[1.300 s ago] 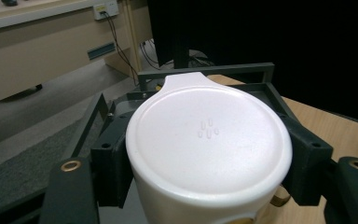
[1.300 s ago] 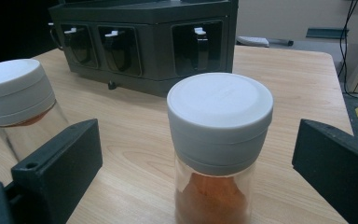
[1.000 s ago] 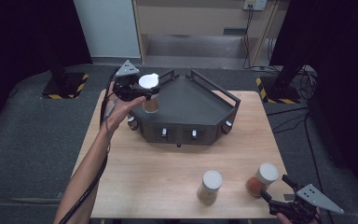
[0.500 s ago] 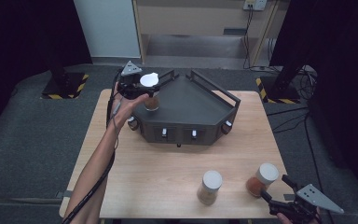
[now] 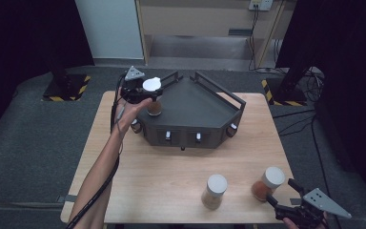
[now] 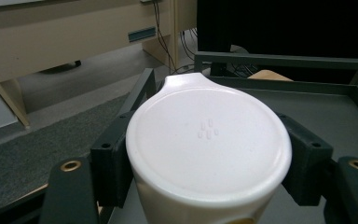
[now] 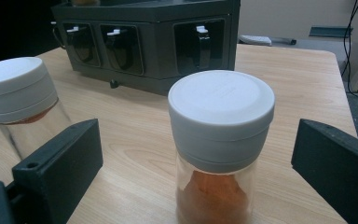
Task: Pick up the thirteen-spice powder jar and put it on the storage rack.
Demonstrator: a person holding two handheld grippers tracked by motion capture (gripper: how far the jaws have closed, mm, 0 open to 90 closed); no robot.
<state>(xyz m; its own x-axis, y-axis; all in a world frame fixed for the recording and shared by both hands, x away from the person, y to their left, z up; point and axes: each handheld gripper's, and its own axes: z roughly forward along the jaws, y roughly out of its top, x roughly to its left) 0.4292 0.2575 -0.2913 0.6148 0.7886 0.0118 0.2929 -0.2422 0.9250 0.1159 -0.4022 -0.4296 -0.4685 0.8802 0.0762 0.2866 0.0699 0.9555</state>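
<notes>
Looking like spice jars getting loaded onto the dark corner rack (image 5: 195, 107) in the upper middle of the high view. Left gripper (image 5: 140, 93) clamping the first white-lidded spice jar (image 5: 153, 98) just under its lid, parking it at the rack's left corner, upper left of center. Hard to tell whether the base is actually sitting on the shelf yet, so not calling that one done.

Two jars waiting on the wooden table (image 5: 162, 167) at lower right: one with orange powder (image 5: 267, 183) and a paler one (image 5: 214, 191) just to its left. Right gripper (image 5: 279, 198) hovering right by the orange one, jaws spread wide on either side of it (image 7: 219, 140), pads not touching. Roughly a third along, at best.
</notes>
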